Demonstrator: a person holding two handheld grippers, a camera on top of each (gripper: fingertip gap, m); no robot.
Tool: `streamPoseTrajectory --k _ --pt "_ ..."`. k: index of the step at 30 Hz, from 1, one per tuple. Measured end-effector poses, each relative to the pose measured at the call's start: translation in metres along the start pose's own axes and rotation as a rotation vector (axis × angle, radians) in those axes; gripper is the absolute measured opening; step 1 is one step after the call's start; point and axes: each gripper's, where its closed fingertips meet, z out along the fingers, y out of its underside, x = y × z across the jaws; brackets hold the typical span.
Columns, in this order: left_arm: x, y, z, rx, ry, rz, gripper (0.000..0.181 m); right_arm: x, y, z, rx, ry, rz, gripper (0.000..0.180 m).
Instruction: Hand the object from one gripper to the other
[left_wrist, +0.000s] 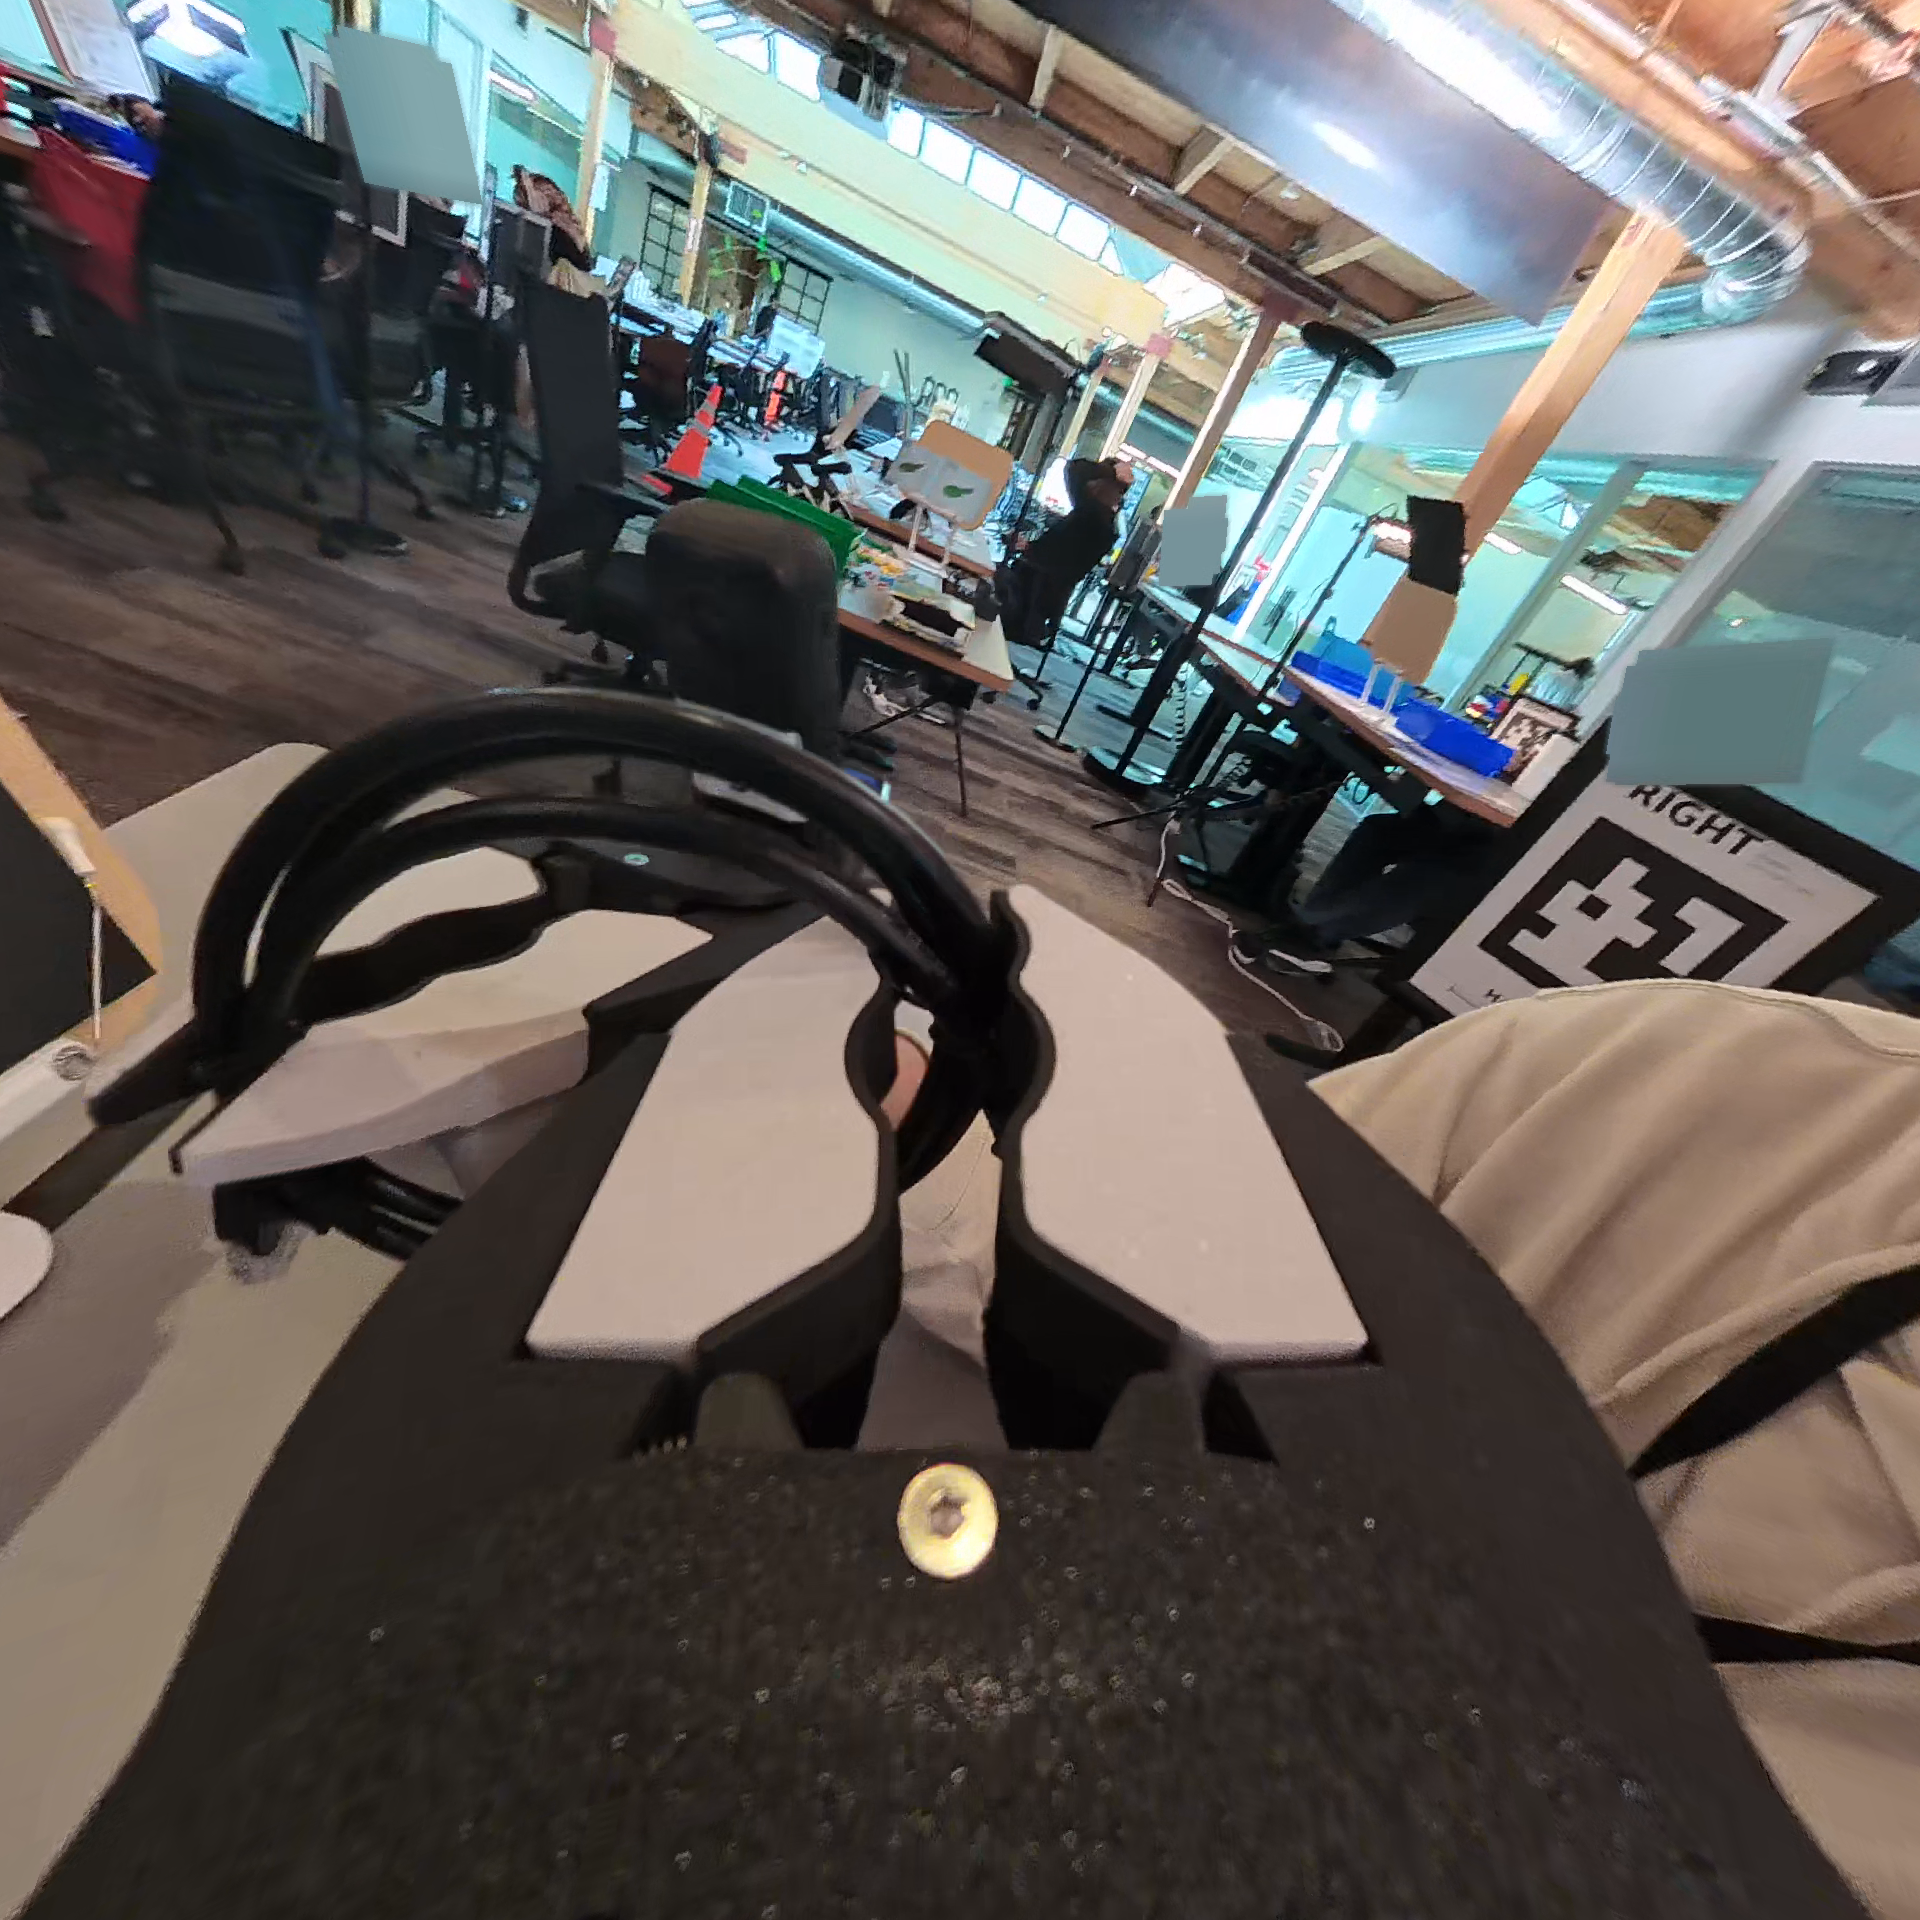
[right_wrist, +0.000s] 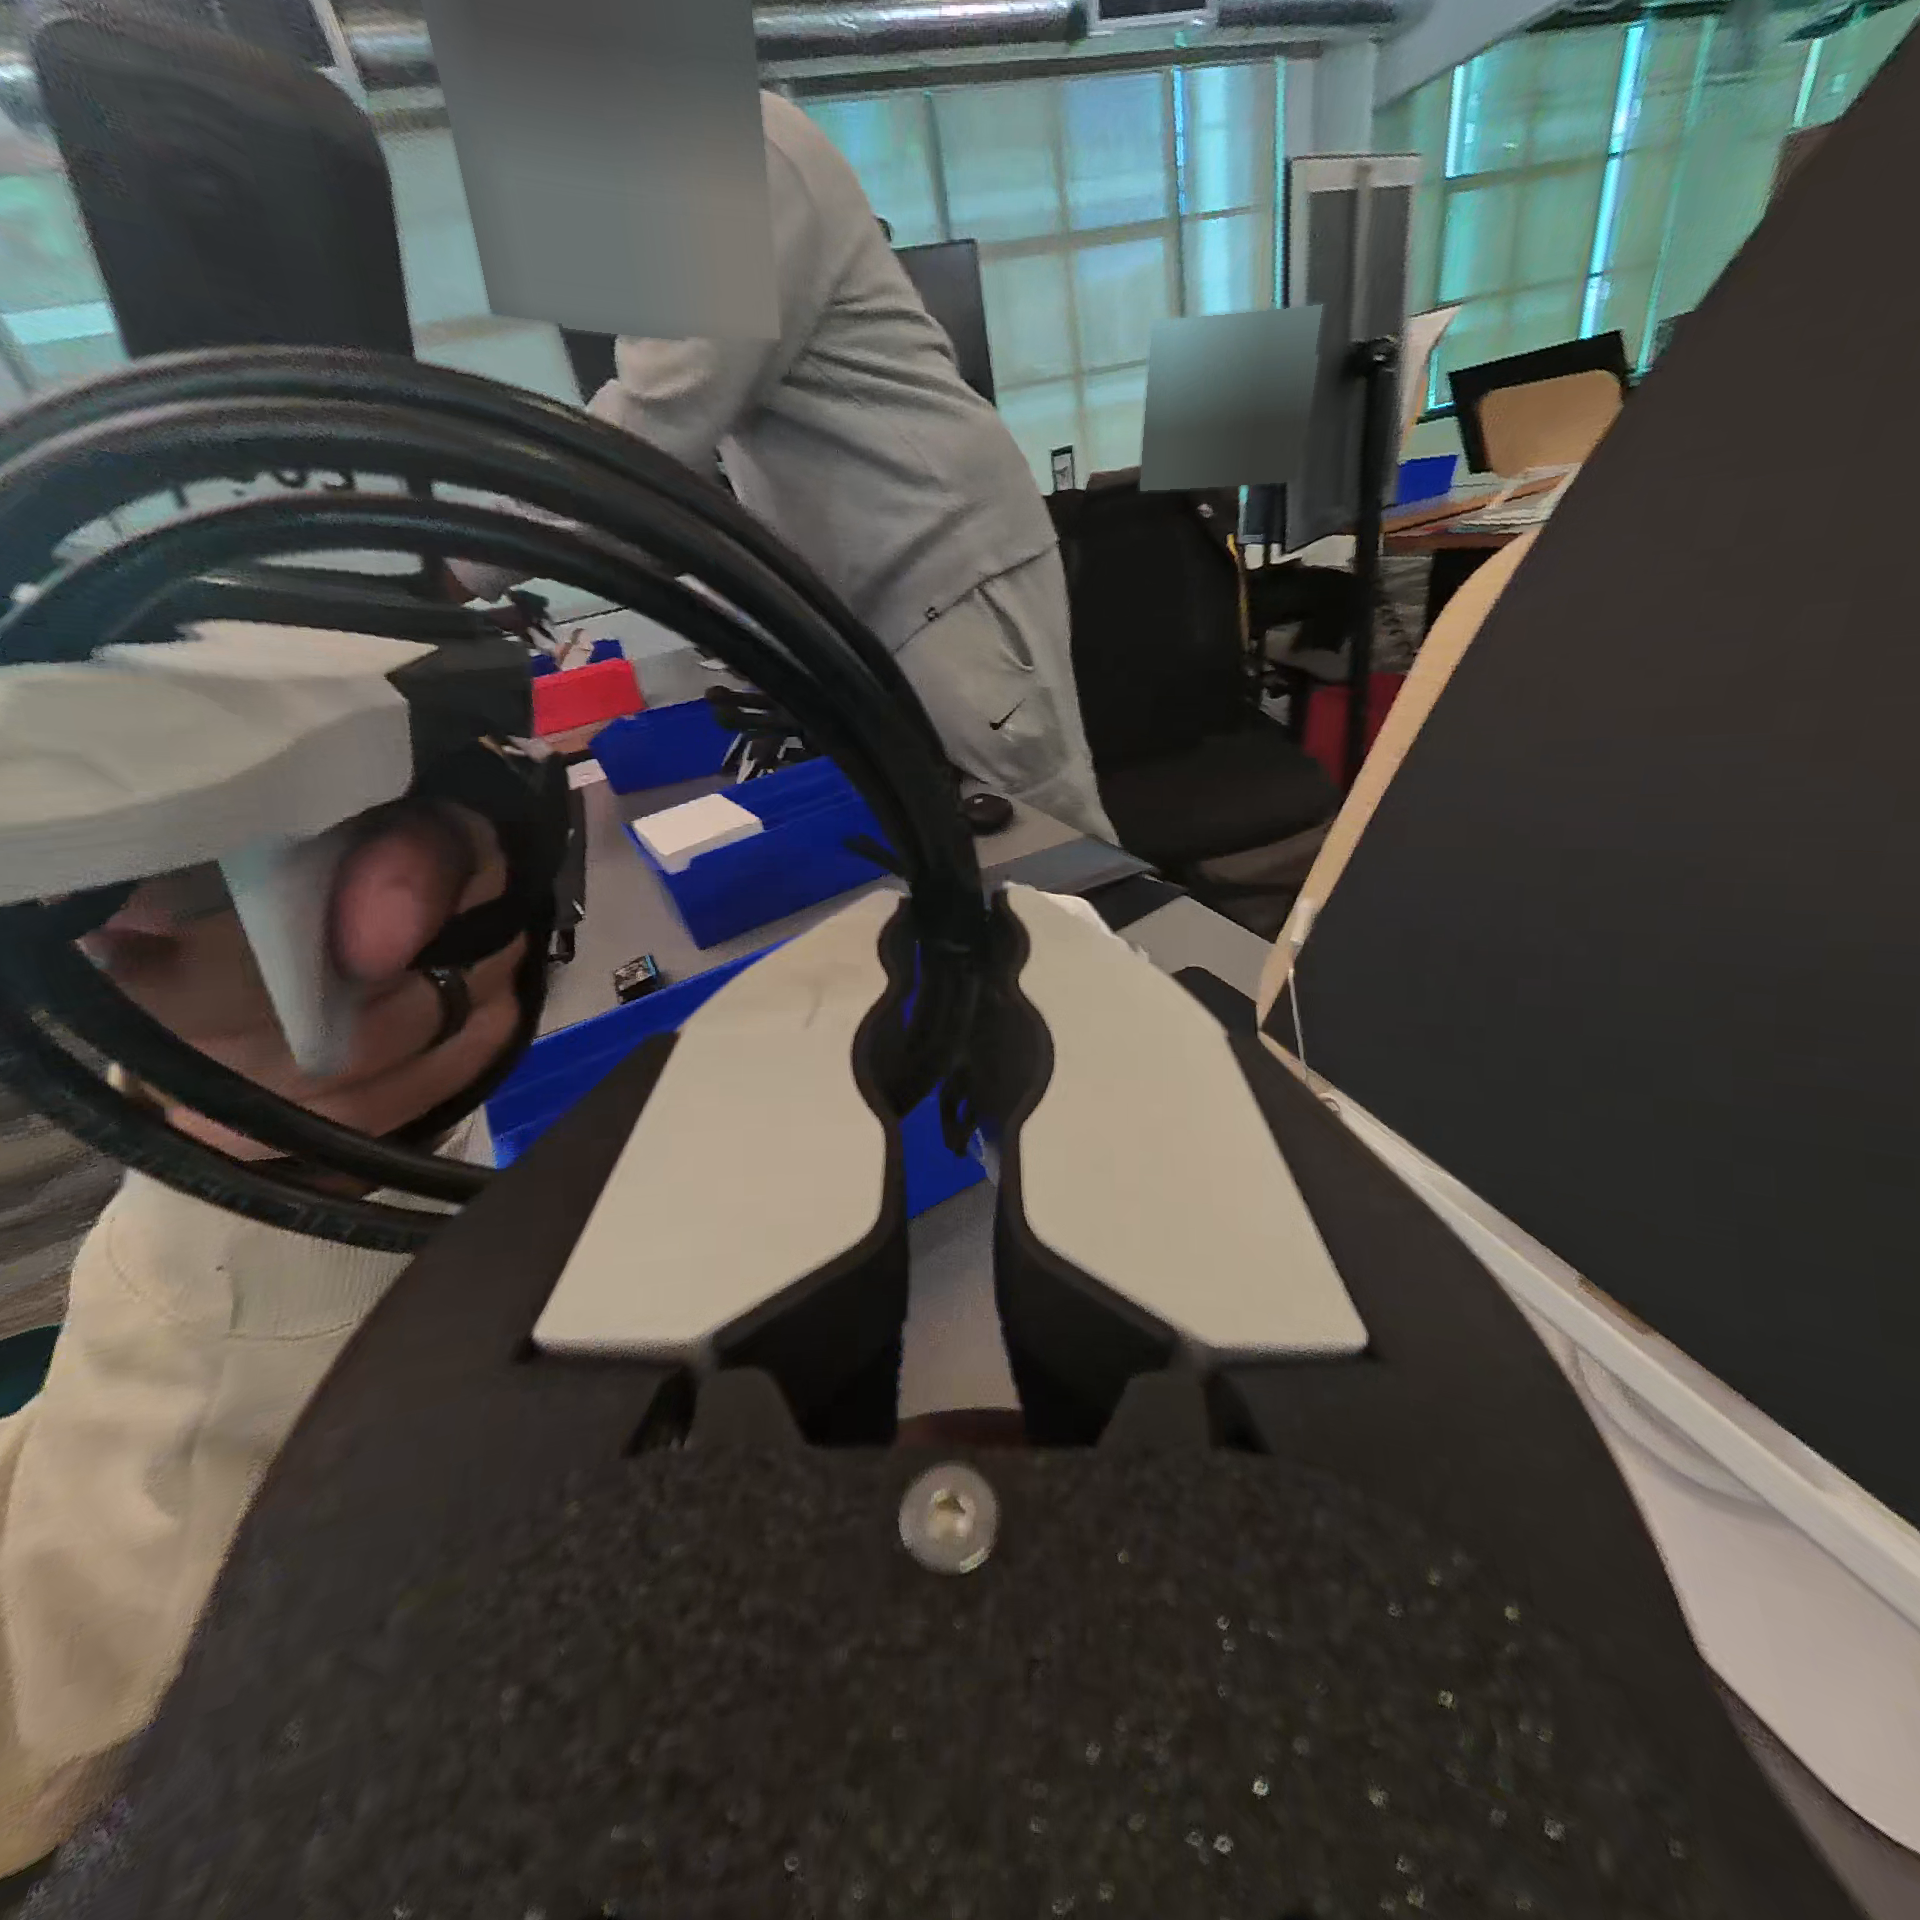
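Observation:
The object is a coil of black cable (left_wrist: 582, 748), looped several times and held in the air. My left gripper (left_wrist: 982, 987) is shut on the right side of the coil. My right gripper shows at the left of this view (left_wrist: 197, 1070), its fingertips closed on the coil's opposite side. In the right wrist view the coil (right_wrist: 727, 582) arcs up and to the left. My right gripper (right_wrist: 951, 966) is shut on the bundled strands. The left gripper (right_wrist: 208, 727) shows blurred at the left on the coil, with a hand (right_wrist: 384, 935) behind it.
A person's cream sleeve (left_wrist: 1610, 1247) lies close on the right. A black-and-white marker board (left_wrist: 1662, 914) stands behind it. Blue bins (right_wrist: 758, 842) sit on a grey table below the coil. A black panel (right_wrist: 1662, 727) stands close on the right. A person in grey (right_wrist: 883, 468) stands beyond the table. Some 12 cm of space lies between my two pairs of fingers.

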Motion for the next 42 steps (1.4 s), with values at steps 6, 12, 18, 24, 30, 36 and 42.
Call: streamPoseTrajectory --k 6,12,18,24,30,36,42 --pt "-0.018 0.002 -0.005 -0.038 -0.186 0.109 0.013 0.008 -0.015 -0.016 0.046 0.056 -0.023 0.031" --pt "-0.094 -0.013 -0.070 -0.068 -0.885 0.282 0.013 0.006 -0.040 -0.047 0.067 0.111 -0.189 0.042" --pt "-0.056 -0.057 -0.077 0.365 -0.547 0.113 0.013 -0.009 -0.032 -0.037 0.016 0.192 -0.438 0.061" --pt "-0.020 -0.080 -0.086 0.687 -0.063 -0.208 0.013 -0.040 -0.017 0.001 0.051 0.323 -0.721 0.052" --pt "-0.027 -0.073 -0.068 0.681 0.116 -0.413 0.013 -0.050 -0.020 0.006 0.093 0.541 -0.964 0.011" --pt "-0.035 -0.060 -0.060 0.517 -0.016 -0.340 0.028 -0.032 -0.029 -0.010 0.067 0.428 -0.760 0.008" --pt "-0.023 -0.056 -0.058 0.360 -0.196 -0.023 0.037 0.006 -0.062 -0.062 0.150 0.404 -0.492 0.007"
